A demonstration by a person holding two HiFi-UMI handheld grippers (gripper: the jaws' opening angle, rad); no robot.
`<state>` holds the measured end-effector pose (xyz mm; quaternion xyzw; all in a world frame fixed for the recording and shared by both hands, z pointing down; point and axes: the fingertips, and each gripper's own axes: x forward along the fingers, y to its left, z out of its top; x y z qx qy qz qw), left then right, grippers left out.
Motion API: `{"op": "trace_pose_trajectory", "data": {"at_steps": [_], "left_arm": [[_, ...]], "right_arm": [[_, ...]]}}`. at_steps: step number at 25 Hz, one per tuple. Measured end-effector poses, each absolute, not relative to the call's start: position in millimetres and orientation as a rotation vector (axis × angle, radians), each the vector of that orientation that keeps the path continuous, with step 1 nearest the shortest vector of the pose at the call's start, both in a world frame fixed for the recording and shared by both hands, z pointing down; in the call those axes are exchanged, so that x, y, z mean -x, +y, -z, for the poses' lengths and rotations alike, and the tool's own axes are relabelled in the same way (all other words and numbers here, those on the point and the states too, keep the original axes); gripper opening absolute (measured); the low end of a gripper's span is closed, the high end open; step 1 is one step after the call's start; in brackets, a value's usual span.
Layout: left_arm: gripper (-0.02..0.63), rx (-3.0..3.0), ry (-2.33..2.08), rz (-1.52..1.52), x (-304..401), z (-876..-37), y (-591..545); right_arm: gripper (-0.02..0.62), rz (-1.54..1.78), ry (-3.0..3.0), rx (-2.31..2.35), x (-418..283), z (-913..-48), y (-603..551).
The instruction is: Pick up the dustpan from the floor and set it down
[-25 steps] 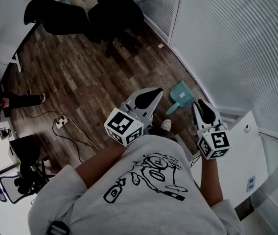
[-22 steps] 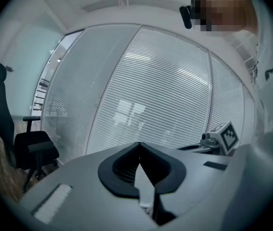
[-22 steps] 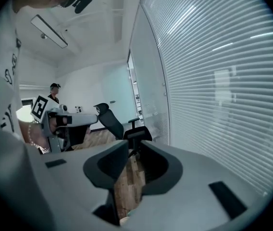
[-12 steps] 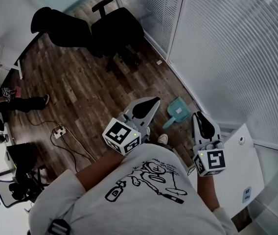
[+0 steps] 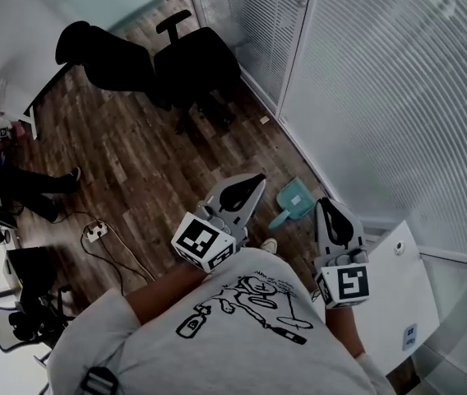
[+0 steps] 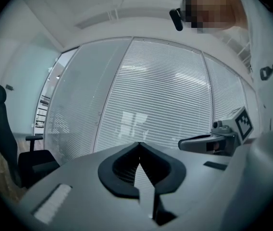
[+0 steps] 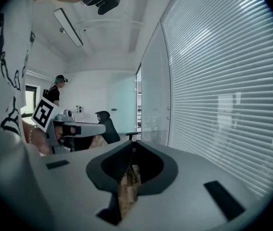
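Observation:
A teal dustpan (image 5: 297, 202) lies on the wooden floor by the blinds wall, its handle toward the lower left. My left gripper (image 5: 256, 178) hovers well above the floor to its left, jaws shut and empty. My right gripper (image 5: 326, 205) hangs just right of the dustpan in the head view, apart from it. Its jaws have just been closing, with nothing between them, and now meet. In the left gripper view my left gripper (image 6: 138, 144) points level at the blinds, with the right gripper (image 6: 208, 141) beside it. The right gripper view shows its own tips (image 7: 134, 142) touching.
Two black office chairs (image 5: 192, 56) stand at the far end of the floor. A white cabinet top (image 5: 398, 290) sits at lower right under the blinds wall (image 5: 398, 97). A power strip with cable (image 5: 94, 233) lies at left, near another person's legs (image 5: 20, 183).
Both grippers have risen away from the floor, the right more than the left. The dustpan has stayed on the floor and now looks smaller and farther below.

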<state>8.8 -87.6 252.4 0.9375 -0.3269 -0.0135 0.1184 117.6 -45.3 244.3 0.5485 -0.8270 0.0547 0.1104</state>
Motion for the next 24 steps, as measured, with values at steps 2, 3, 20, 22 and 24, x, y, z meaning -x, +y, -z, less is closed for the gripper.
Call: {"op": "trace_pose_trajectory", "data": {"at_steps": [2, 3, 20, 22, 24], "left_arm": [[0.002, -2.750, -0.955, 0.041, -10.6, -252.0, -86.0], [0.002, -2.750, -0.955, 0.043, -10.8, -251.6, -84.9], [0.002, -2.749, -0.928, 0.052, -9.8, -248.8, -77.9], [0.002, -2.748, -0.929, 0.052, -9.9, -250.1, -78.2], [0.002, -2.747, -0.929, 0.051, -9.7, -252.0, -78.9]], "right_arm": [[0.018, -0.158, -2.424, -1.619, -118.7, -243.6, -44.8], [0.018, -0.167, -2.414, -1.625, -119.7, -244.2, -43.6], [0.017, -0.154, -2.412, -1.644, -118.0, -240.6, -39.3], [0.017, -0.157, -2.407, -1.648, -119.3, -241.2, -40.6], [0.017, -0.160, -2.401, -1.654, -120.8, -241.6, -42.5]]}}
